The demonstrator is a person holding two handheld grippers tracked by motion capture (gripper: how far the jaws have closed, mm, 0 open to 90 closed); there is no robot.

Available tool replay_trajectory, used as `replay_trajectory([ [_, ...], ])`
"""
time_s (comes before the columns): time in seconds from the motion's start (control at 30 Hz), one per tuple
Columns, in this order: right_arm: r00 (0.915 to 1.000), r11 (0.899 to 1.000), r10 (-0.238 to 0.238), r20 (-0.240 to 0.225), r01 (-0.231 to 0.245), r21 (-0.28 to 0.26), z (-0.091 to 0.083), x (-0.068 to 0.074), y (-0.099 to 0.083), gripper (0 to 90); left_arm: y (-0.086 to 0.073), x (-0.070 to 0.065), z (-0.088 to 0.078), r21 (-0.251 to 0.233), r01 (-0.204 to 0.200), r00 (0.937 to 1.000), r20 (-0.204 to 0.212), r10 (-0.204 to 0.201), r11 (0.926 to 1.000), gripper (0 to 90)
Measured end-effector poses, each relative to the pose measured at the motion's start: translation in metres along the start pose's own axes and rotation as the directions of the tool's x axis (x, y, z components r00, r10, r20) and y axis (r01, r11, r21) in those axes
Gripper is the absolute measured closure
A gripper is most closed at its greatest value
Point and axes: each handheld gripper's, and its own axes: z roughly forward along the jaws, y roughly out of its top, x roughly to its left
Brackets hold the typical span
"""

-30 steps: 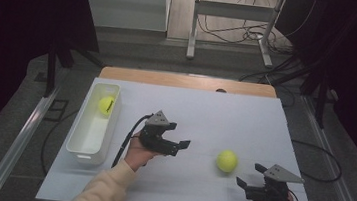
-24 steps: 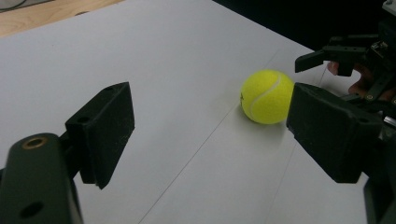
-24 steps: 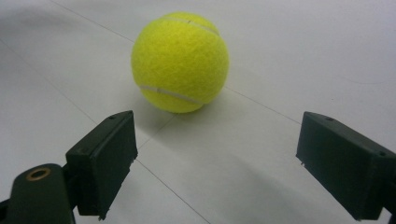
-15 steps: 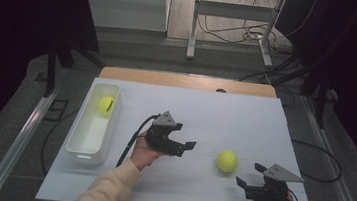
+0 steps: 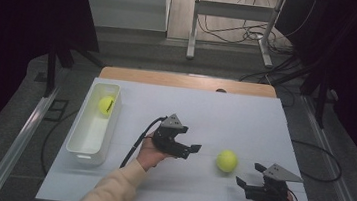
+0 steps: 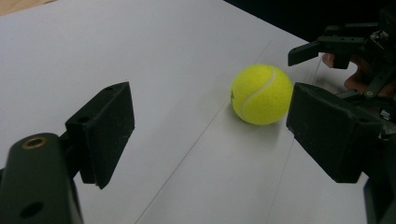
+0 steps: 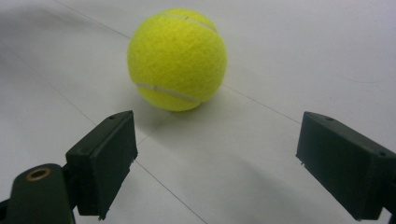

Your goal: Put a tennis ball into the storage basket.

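Note:
A yellow tennis ball (image 5: 227,161) lies on the white table (image 5: 245,117), right of centre. My left gripper (image 5: 190,151) hovers just left of the ball, open and holding nothing. In the left gripper view the ball (image 6: 260,93) sits ahead of the wide-apart jaws, close to the right one. My right gripper (image 5: 249,174) rests near the front edge, to the ball's lower right, also open and holding nothing. In the right gripper view the ball (image 7: 177,58) lies just beyond the jaws, left of centre. A second tennis ball (image 5: 106,104) sits in the white bin (image 5: 86,143).
The white bin stands along the table's left side. The left gripper's black cable (image 5: 136,144) trails toward the front. The other hand's gripper (image 6: 336,44) shows at the upper right of the left gripper view. Dark floor and cables lie beyond the table.
My left gripper has moved right, closer to the ball on the table. The right gripper and both balls have stayed put.

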Motion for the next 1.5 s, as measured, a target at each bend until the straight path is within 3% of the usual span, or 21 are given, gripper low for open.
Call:
replay_trajectory([
  [1.5, 1.0000, 1.000, -0.004, -0.001, 0.004, 0.005, 0.000, 0.000, 0.000, 12.8, 0.011, -0.016, 0.051, 0.085, -0.040, 0.9975, 0.061, 0.035, 0.9956, 13.8],
])
